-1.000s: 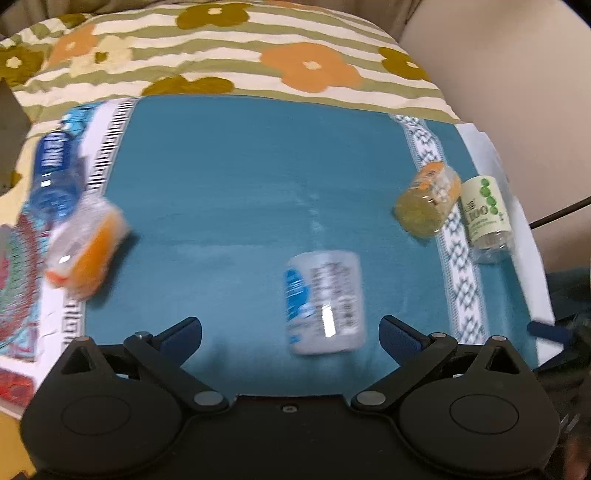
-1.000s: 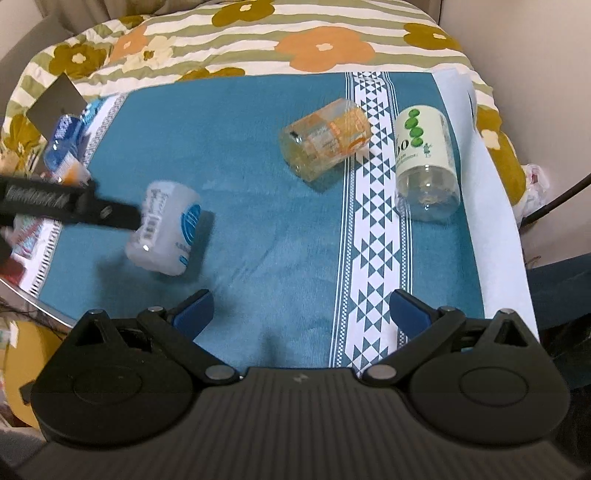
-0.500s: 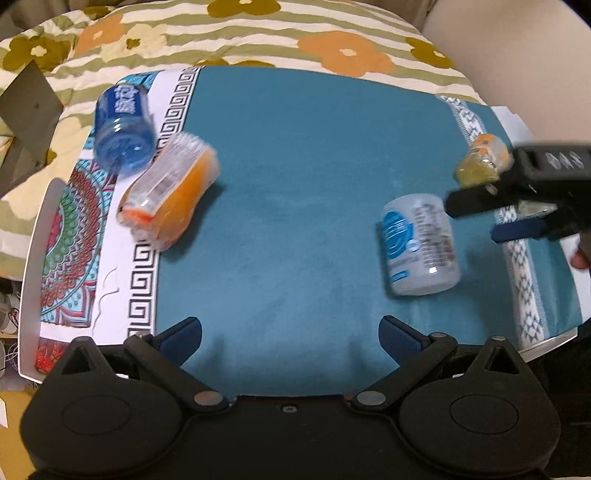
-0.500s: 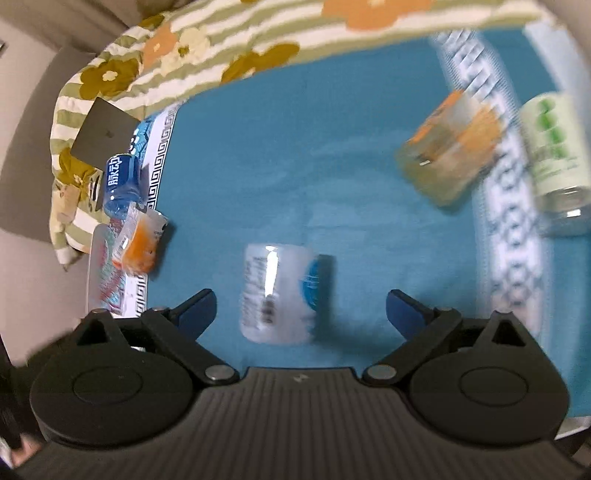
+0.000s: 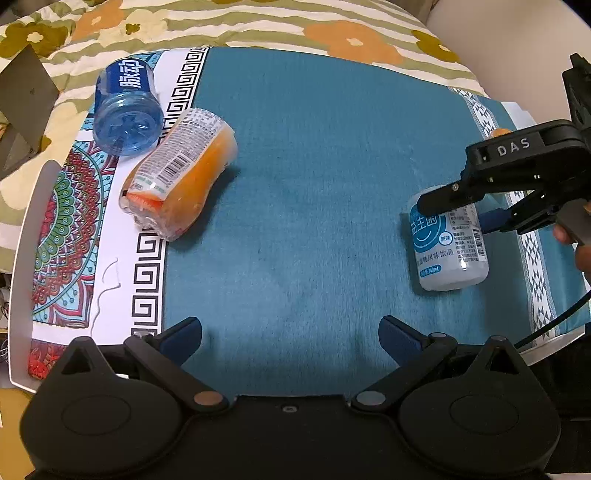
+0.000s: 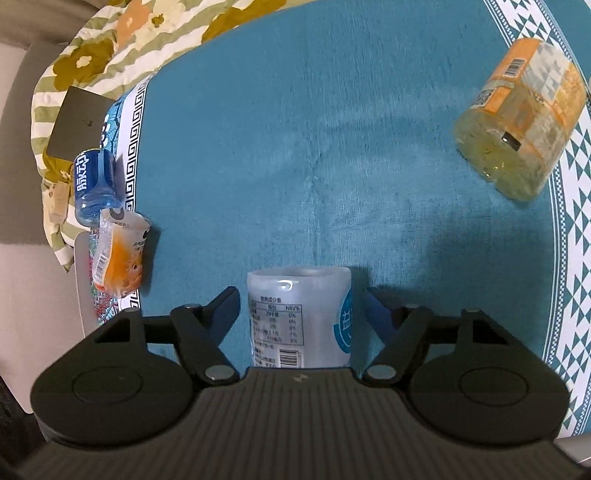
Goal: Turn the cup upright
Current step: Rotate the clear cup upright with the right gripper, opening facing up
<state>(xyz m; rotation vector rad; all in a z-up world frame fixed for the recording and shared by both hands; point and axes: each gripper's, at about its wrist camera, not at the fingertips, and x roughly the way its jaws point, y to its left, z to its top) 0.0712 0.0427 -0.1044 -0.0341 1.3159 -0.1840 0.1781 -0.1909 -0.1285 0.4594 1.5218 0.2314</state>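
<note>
A clear cup with a white and blue label point(image 5: 447, 245) lies on its side on the teal cloth point(image 5: 314, 166), at the right in the left wrist view. My right gripper point(image 6: 301, 308) is open with its jaws on either side of this cup point(image 6: 299, 315), with small gaps on both sides. It shows from the side in the left wrist view point(image 5: 469, 206). My left gripper point(image 5: 290, 338) is open and empty above the cloth's near edge, well left of the cup.
An orange cup point(image 5: 181, 177) and a blue cup point(image 5: 127, 107) lie on their sides at the cloth's left border. A yellow-orange cup point(image 6: 521, 122) lies at the right. A floral striped blanket point(image 5: 258, 26) lies beyond.
My right gripper has come down around the white-labelled cup, which now sits between its open jaws. My left gripper has swung left and pulled back from that cup.
</note>
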